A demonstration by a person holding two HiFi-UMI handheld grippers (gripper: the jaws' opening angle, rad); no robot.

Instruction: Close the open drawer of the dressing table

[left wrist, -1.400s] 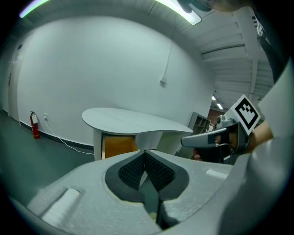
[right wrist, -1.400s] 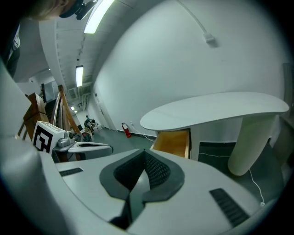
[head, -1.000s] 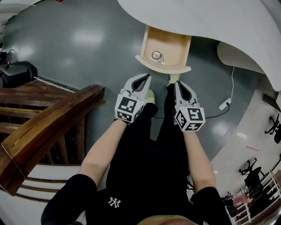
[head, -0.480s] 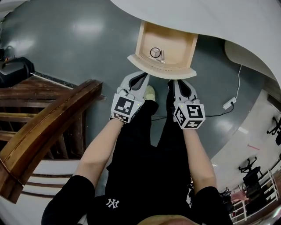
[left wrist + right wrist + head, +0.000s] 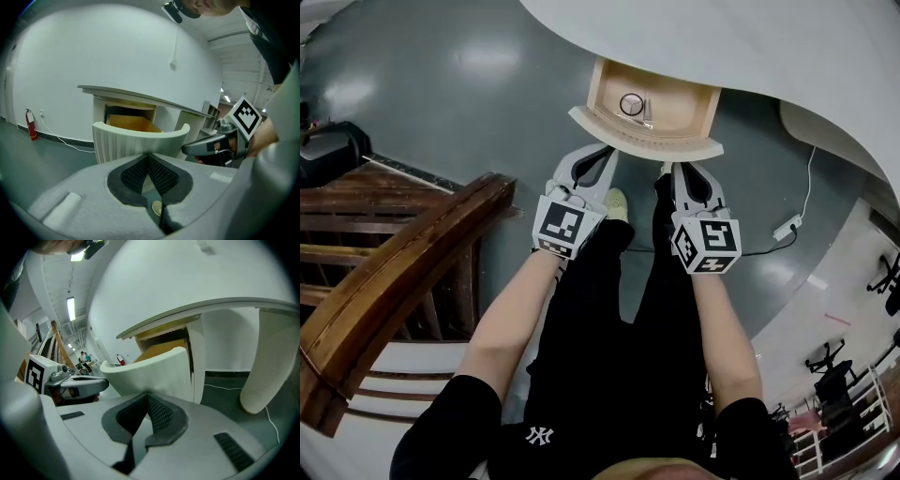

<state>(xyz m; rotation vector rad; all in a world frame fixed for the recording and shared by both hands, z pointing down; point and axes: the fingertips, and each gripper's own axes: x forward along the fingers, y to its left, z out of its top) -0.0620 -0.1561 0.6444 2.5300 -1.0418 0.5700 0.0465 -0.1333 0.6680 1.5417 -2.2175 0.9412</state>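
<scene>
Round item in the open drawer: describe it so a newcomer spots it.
Start at the white dressing table at the top of the head view; its open drawer shows a pale wood floor. There lies a small dark-rimmed ring, the only round item, beside a thin silvery piece.

Glossy grey floor (image 5: 441, 84) reflecting soft patches of overhead light. Dark wooden stair railing (image 5: 403, 272) at the left, with a black object (image 5: 333, 152) beyond it. White cable with a plug block (image 5: 784, 226) lying on the floor at the right; black office chairs (image 5: 889, 277) farther off. Plain white wall (image 5: 93, 47) with a red fire extinguisher (image 5: 31, 124) at its foot. Ceiling strip light (image 5: 71, 308) lit.
</scene>
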